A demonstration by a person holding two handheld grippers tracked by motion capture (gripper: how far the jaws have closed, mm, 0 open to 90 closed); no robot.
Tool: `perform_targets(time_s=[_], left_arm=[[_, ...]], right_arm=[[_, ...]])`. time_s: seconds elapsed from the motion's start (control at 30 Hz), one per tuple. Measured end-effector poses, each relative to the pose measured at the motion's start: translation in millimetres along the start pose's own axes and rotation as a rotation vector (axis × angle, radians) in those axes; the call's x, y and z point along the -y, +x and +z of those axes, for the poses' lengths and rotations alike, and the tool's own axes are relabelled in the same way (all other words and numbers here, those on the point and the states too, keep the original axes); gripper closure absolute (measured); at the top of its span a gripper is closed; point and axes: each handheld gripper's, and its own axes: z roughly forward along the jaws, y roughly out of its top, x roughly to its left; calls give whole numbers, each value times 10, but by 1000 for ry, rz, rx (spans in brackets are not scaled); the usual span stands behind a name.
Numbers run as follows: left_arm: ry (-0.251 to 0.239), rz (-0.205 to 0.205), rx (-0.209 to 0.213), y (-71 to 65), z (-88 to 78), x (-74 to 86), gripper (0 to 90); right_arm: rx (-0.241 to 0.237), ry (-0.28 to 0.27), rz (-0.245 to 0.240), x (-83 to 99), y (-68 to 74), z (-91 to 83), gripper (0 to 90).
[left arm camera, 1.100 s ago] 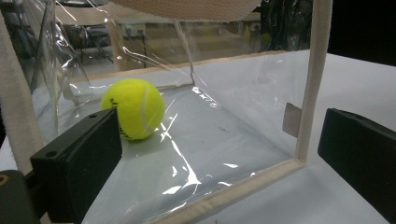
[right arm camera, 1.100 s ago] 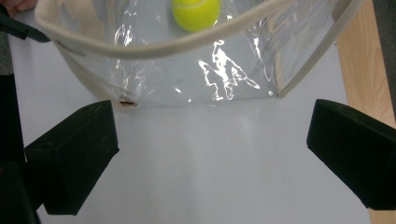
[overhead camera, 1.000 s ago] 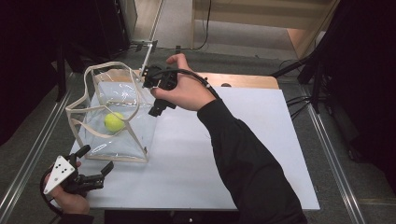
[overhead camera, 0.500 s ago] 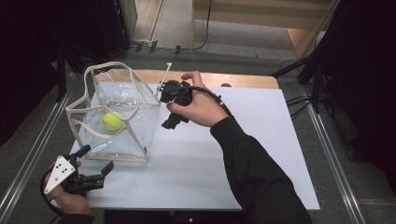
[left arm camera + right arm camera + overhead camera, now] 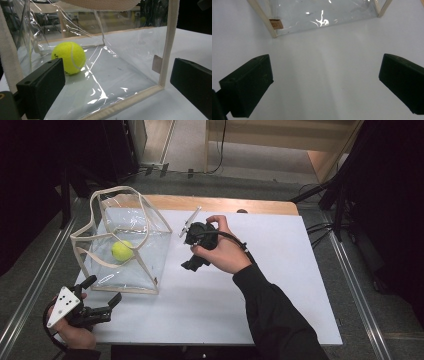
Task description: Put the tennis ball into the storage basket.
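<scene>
Table (image 5: 240, 290) comes first — a white top with a strip of bare wood along its far edge, and the floor showing on both sides of it. On the left part of the table stands a clear plastic bag (image 5: 125, 250) with cream cloth trim and looped handles, its mouth open to the top. Inside the bag, resting on its bottom toward the far left side, lies a yellow tennis ball (image 5: 122, 251); in the left gripper view the ball (image 5: 68, 58) shows through the clear wall, just past the left jaw.

Right tool (image 5: 192, 265) sits in the person's right hand near the middle of the table, just beside the bag's right side and apart from it; its jaws are spread wide over bare white table and hold nothing. Left tool (image 5: 105, 295) is at the near left corner of the table, held low in the left hand — jaws spread as well, empty, pointing at the bag's near wall and close to its lower trim without touching it.
</scene>
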Motion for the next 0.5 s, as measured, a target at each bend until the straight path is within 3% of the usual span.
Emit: perform_targets(time_s=[0.5], left_arm=[[-3,-3,1,8,-4,2,3]], right_arm=[[24,-91,61,487,64,32,0]])
